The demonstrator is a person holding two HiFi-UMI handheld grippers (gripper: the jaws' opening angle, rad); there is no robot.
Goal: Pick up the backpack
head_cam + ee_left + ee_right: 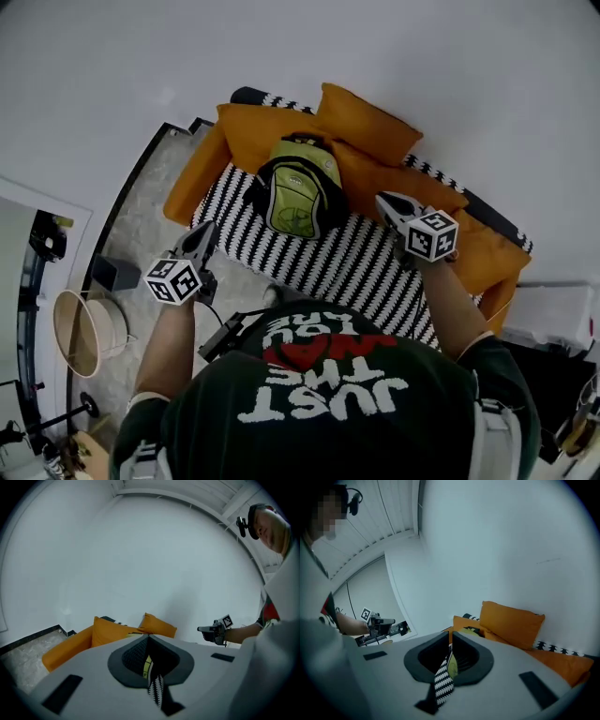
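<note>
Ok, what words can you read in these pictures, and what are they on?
"JUST THE": white letters, upside down in the head view, on the back of the person's dark shirt.
Red word beside it and the white line above: too warped to read surely.
Cubes on the left gripper and right gripper: square patterns, no words.
Backpack: nothing readable.

Green backpack (pixel 302 192), orange cushions (pixel 367 124), black-and-white zigzag sofa cover (pixel 361 267)
</note>
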